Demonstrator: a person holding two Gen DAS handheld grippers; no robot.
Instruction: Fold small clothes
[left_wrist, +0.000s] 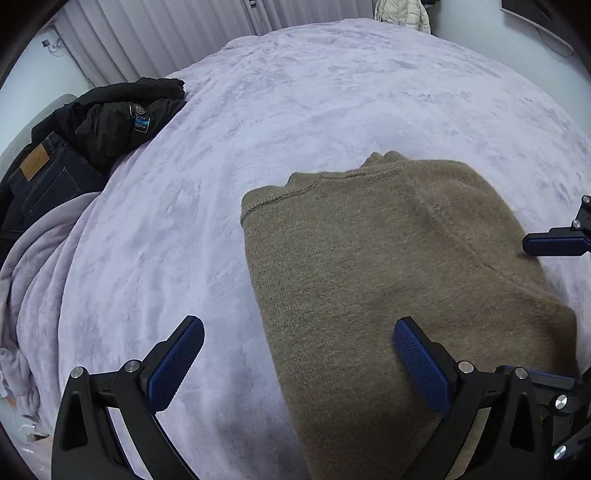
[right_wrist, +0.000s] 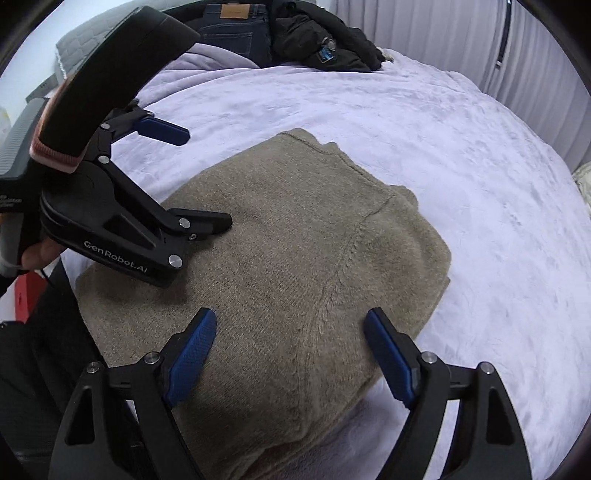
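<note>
Olive-brown knit sweater (right_wrist: 295, 258) lies folded into a compact block on the lilac blanket (left_wrist: 295, 92) of the bed, collar edge toward 11 o'clock in the left view. My left gripper (left_wrist: 299, 363) straddles its left edge, jaws wide, empty; right gripper (right_wrist: 290, 354) hovers over its near half, jaws wide, empty. Judgement: pinch both near corners evenly, lift low, fold toward 12. Dark jacket (left_wrist: 122, 114) and jeans (left_wrist: 48, 177) at 10.

Lilac blanket-covered bed (left_wrist: 295, 110) carries folded sweater (left_wrist: 388, 266) (olive), jeans (left_wrist: 48, 181), black jacket (left_wrist: 122, 114)
</note>
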